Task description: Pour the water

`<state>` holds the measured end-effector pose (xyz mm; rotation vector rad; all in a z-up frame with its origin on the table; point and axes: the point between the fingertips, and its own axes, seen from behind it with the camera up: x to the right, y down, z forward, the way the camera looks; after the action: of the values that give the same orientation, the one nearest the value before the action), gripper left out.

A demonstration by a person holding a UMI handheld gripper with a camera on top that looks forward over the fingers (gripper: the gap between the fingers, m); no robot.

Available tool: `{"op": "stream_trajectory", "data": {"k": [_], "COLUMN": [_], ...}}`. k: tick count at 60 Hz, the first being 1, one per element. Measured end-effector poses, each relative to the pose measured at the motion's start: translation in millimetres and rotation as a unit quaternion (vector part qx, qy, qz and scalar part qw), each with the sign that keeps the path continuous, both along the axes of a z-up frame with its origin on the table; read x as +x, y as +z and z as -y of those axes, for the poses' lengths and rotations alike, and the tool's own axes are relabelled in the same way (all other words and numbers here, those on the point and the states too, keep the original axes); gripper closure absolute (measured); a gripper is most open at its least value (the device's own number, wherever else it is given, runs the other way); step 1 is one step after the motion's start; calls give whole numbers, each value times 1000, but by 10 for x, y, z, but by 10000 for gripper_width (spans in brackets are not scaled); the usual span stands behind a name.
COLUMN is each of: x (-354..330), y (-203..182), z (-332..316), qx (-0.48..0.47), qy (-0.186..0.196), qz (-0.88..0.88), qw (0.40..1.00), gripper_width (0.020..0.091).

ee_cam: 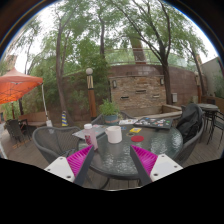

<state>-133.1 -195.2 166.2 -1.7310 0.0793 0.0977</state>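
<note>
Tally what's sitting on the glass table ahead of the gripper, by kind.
Gripper open, short of the table.
Pink-lidded bottle: 1
White cup: 1
Yellow item, too small to identify: 1
Paper sheet: 1
Total: 4

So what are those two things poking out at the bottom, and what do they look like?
Those are the two fingers of the handheld gripper. Each finger is pale, whitish and blocky, widening toward the camera. On its inner face each carries a bright magenta pad with a ridged, striped surface. No cables, markings or sleeve show.
</note>
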Motion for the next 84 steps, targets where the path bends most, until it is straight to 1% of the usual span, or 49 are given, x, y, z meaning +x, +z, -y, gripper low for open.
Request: {"op": "stream_trajectory", "data": {"k": [12,23,28,34,37,41,55,60,66,67,68,70,71,72,77,80,81,84], "x": [-2,-198,-427,-816,-975,-1138,-1304,-1236,-1203,-1185,-1282,-1210,-1200,-1196,-1209,-1228,-1261,-1222], "y": [65,-63,-199,-314,-342,-376,-575,-620,-636,-644,-621,-677,-690,-705,-706,-709,-690,-721], "z": [-45,-189,-388,-776,-1007,-1337,-2377,-2611,-2794,-2821,-2833,-2875,-2889,-2903,-2907,-2900,-2855,-2916], "qx": [16,20,17,18,22,31,27,23,30,30,29,26,26,26,36,38,40,40], "qy": [2,6,3,15,14,5,-63,-91,-114,-119,-124,-132,-137,-141,-140,-137,-137,-128], "qz": [-4,17,29,21,21,28,67,66,60,62,64,69,73,78,85,80,80,82], "qw": [1000,1000,999,1000,999,999,995,993,991,990,990,988,988,987,986,987,986,988], "gripper_width": [286,283,283,282,281,281,290,288,286,295,321,419,489,529,537,566,566,589]}}
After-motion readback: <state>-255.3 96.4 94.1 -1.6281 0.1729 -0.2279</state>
